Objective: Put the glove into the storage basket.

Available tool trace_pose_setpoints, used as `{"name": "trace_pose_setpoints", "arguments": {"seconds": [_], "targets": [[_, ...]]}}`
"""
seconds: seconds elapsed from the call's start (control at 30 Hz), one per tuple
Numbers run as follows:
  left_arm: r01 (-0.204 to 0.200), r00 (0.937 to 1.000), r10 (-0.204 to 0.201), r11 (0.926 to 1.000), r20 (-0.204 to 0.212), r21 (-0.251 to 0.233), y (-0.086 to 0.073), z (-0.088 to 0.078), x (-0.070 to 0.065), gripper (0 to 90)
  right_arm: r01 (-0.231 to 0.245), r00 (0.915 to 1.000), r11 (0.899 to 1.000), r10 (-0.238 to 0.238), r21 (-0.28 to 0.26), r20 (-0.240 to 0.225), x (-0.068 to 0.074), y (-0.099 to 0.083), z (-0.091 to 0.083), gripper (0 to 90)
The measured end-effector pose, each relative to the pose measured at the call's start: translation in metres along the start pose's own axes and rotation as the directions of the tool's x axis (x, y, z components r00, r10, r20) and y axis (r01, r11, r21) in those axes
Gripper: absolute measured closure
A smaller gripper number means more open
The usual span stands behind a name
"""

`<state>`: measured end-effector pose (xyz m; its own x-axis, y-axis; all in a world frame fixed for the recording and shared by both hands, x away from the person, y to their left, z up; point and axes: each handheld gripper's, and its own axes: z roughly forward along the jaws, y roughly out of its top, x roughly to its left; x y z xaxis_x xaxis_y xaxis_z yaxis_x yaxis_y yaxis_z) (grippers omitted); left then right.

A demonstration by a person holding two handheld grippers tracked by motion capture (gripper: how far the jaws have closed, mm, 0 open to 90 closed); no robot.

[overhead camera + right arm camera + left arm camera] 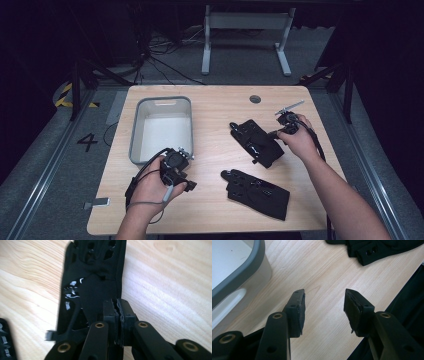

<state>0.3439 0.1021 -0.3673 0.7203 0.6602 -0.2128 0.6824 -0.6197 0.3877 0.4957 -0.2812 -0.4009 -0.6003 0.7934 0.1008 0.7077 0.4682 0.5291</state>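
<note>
**Right tongs pinch a glove's edge**

Right gripper [118, 315] has its jaws clamped on the edge of a black perforated fabric glove [92, 282] (a second one [257, 192] lies nearer the person). Left gripper [324, 311] hangs open over the pale wooden table [324, 270], just beside a grey plastic tub [161, 127].

Left tongs [324, 312] agape, right tongs [117, 315] clamped.

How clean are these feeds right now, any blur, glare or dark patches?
High view: table evenly lit, surroundings nearly black. Left gripper view: sharp, soft glare on the bin rim. Right gripper view: the glove shows smeared edges, small glare spots, and the right gripper pinches its edge.
</note>
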Motion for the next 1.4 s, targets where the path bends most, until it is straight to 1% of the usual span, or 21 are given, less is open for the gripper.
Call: {"name": "trace_pose_setpoints", "arguments": {"seconds": [0.07,0.2,0.27,0.3,0.33,0.4,0.47,0.57,0.7,0.73,0.8,0.87,1.0,1.13,1.17,1.27,1.4], "targets": [[-0.004,1.0,0.004,1.0,-0.001,0.0,0.001,0.0,-0.001,52.5,0.018,0.9998,1.0,-0.018,-0.017,-0.004,0.004,0.002,-0.007,86.8],[-0.005,1.0,0.005,1.0,0.001,0.0,0.003,0.001,-0.001,52.6,0.058,0.9983,0.997,-0.058,-0.05,0.002,0.012,0.005,-0.02,87.0],[-0.01,0.9999,0.01,0.9999,0.003,0.003,0.004,0.001,-0.001,52.5,0.063,0.998,0.997,-0.063,-0.051,0.003,0.013,0.005,-0.022,87.0],[-0.014,0.9999,0.014,0.9999,0.001,0.003,0.004,0.001,-0.001,52.5,0.073,0.9973,0.996,-0.072,-0.056,0.01,0.015,0.005,-0.025,87.0],[-0.015,0.9999,0.015,0.9999,0.007,0.0,0.006,0.002,-0.002,52.5,0.088,0.996,0.994,-0.088,-0.065,0.016,0.017,0.005,-0.031,87.1],[-0.02,0.9998,0.02,0.9998,0.009,0.001,0.007,0.002,-0.002,52.6,0.104,0.9943,0.992,-0.103,-0.074,0.029,0.018,0.005,-0.036,87.1],[-0.028,0.9996,0.028,0.9996,0.008,0.003,0.009,0.002,-0.002,52.6,0.11,0.9935,0.991,-0.107,-0.08,0.038,0.018,0.004,-0.041,87.2],[-0.032,0.9994,0.032,0.9995,0.012,0.001,0.012,0.004,-0.004,52.6,0.127,0.9905,0.988,-0.121,-0.091,0.064,0.018,0.002,-0.051,87.4],[-0.042,0.999,0.042,0.9991,0.013,0.008,0.015,0.006,-0.005,52.6,0.159,0.98,0.983,-0.147,-0.088,0.134,0.017,-0.003,-0.063,87.4],[-0.046,0.9988,0.046,0.9989,0.017,0.011,0.017,0.007,-0.005,52.6,0.159,0.9795,0.984,-0.146,-0.084,0.139,0.017,-0.004,-0.065,87.4],[-0.048,0.9987,0.048,0.9988,0.019,0.011,0.018,0.007,-0.006,52.6,0.161,0.9782,0.984,-0.148,-0.079,0.145,0.016,-0.006,-0.066,87.4],[-0.052,0.9985,0.052,0.9986,0.019,0.014,0.019,0.008,-0.006,52.5,0.174,0.9734,0.983,-0.161,-0.064,0.163,0.017,-0.01,-0.067,87.4],[-0.055,0.9983,0.055,0.9984,0.019,0.016,0.02,0.008,-0.006,52.6,0.189,0.9715,0.98,-0.178,-0.058,0.157,0.021,-0.014,-0.066,87.3],[-0.053,0.9984,0.052,0.9985,0.019,0.015,0.019,0.008,-0.006,52.5,0.223,0.9653,0.974,-0.215,-0.041,0.148,0.033,-0.02,-0.062,87.2],[-0.053,0.9984,0.052,0.9985,0.019,0.015,0.019,0.008,-0.006,52.5,0.235,0.9628,0.971,-0.226,-0.041,0.148,0.037,-0.021,-0.062,87.1],[-0.05,0.9986,0.05,0.9986,0.019,0.015,0.018,0.009,-0.006,52.4,0.267,0.952,0.963,-0.258,-0.04,0.165,0.046,-0.023,-0.062,87.1],[-0.05,0.9986,0.05,0.9986,0.019,0.015,0.017,0.008,-0.006,52.4,0.286,0.9489,0.957,-0.276,-0.048,0.153,0.054,-0.023,-0.064,87.0]]}}
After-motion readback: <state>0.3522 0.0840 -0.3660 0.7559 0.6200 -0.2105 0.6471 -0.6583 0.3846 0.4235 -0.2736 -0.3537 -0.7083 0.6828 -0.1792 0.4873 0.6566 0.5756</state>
